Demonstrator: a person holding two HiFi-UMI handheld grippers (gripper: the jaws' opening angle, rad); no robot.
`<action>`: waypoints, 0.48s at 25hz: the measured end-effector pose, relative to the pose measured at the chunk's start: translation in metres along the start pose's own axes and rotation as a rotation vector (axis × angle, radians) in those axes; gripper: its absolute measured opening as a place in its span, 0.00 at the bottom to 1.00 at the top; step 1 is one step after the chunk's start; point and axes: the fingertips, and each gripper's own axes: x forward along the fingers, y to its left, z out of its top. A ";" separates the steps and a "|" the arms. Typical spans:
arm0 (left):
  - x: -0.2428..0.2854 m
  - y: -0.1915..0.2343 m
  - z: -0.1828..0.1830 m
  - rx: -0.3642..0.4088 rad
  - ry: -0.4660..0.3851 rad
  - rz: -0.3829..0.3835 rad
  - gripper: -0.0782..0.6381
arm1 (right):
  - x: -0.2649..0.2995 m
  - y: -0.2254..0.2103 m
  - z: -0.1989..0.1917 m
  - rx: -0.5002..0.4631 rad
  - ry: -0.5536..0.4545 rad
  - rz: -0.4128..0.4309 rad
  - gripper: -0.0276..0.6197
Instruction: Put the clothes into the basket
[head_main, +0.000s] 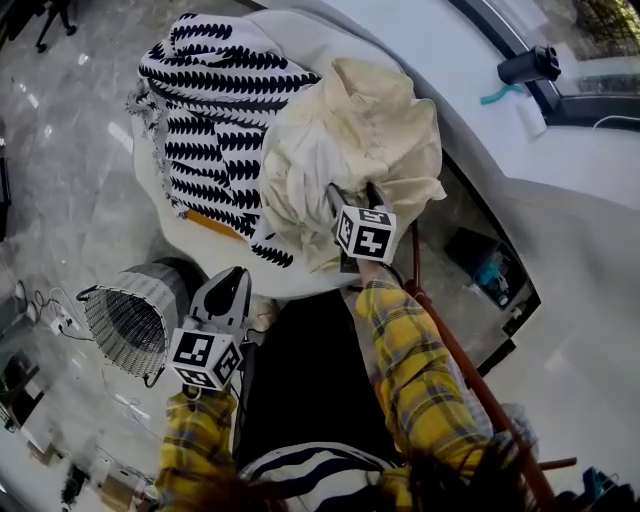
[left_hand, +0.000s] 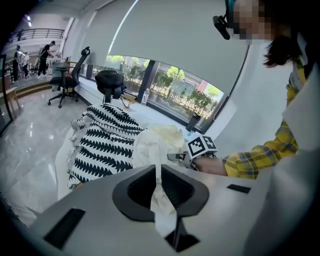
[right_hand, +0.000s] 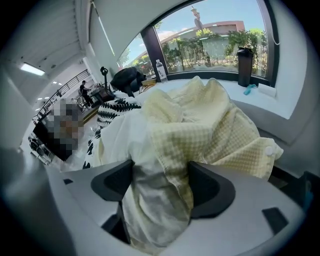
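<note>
Our right gripper (right_hand: 160, 185) has its jaws spread wide over a bunched fold of the cream garment (head_main: 350, 140), which lies on the white table (head_main: 300, 35) beside the black-and-white patterned cloth (head_main: 210, 130). Our left gripper (head_main: 235, 275) has its jaws closed to a slit and holds nothing, near the wicker basket (head_main: 130, 320) on the floor.

head view: from above, steeply down on the white table (head_main: 330, 30), left gripper (head_main: 238, 275), right gripper (head_main: 352, 192) and basket (head_main: 130, 320). left gripper view: set back, facing across the table toward the windows (left_hand: 170, 95). right gripper view: close against the cream garment (right_hand: 210, 130). all views share this garment and the patterned cloth (head_main: 205, 120).
</note>
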 end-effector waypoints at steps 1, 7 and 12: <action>0.001 0.002 0.000 -0.004 0.000 0.002 0.17 | 0.001 0.000 -0.001 0.005 0.002 0.009 0.59; 0.005 0.002 -0.003 -0.022 -0.001 -0.006 0.17 | 0.004 0.000 -0.005 0.030 0.053 0.068 0.55; 0.002 -0.005 0.002 -0.021 -0.011 -0.026 0.17 | -0.007 0.008 -0.006 -0.025 0.038 0.051 0.38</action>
